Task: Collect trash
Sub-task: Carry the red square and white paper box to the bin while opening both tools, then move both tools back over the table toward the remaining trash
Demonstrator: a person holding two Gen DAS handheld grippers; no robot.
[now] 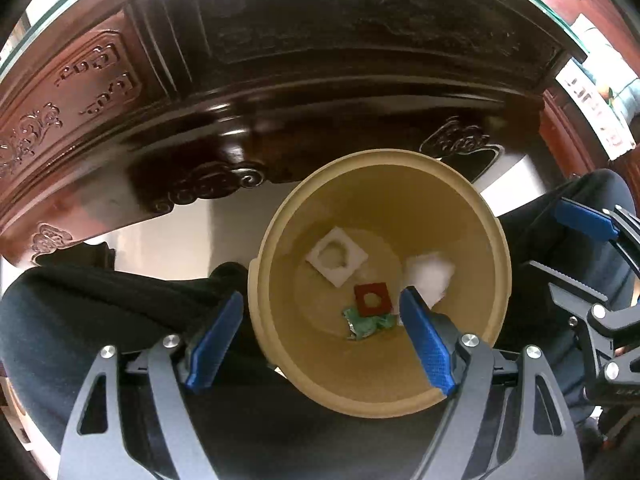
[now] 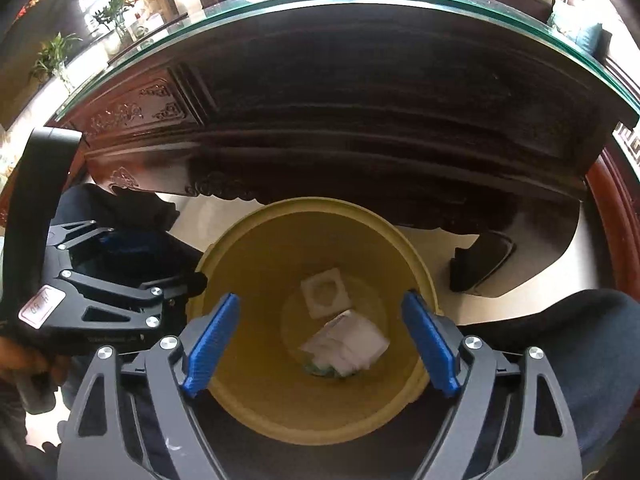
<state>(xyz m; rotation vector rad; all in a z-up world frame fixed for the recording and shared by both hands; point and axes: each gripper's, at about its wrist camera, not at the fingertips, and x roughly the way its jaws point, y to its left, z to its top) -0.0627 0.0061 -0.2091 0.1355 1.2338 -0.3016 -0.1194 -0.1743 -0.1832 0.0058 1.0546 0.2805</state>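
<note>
Both the left claw (image 1: pixel 322 344) and the right claw (image 2: pixel 320 344) gape empty over the tan bin (image 1: pixel 496 248). In the right view, white paper (image 2: pixel 348 344) mostly hides a green wrapper (image 2: pixel 320 370) beneath.

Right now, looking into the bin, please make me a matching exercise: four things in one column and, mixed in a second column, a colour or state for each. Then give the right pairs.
Things:
1. bin
2. square frame
3. wrapper
4. left gripper

Colours or states:
A. green, crumpled
B. open, nothing held
C. red, with a hole in the middle
D. tan, holding trash

Pairs: 1-D, 2-C, 3-A, 4-B
</note>
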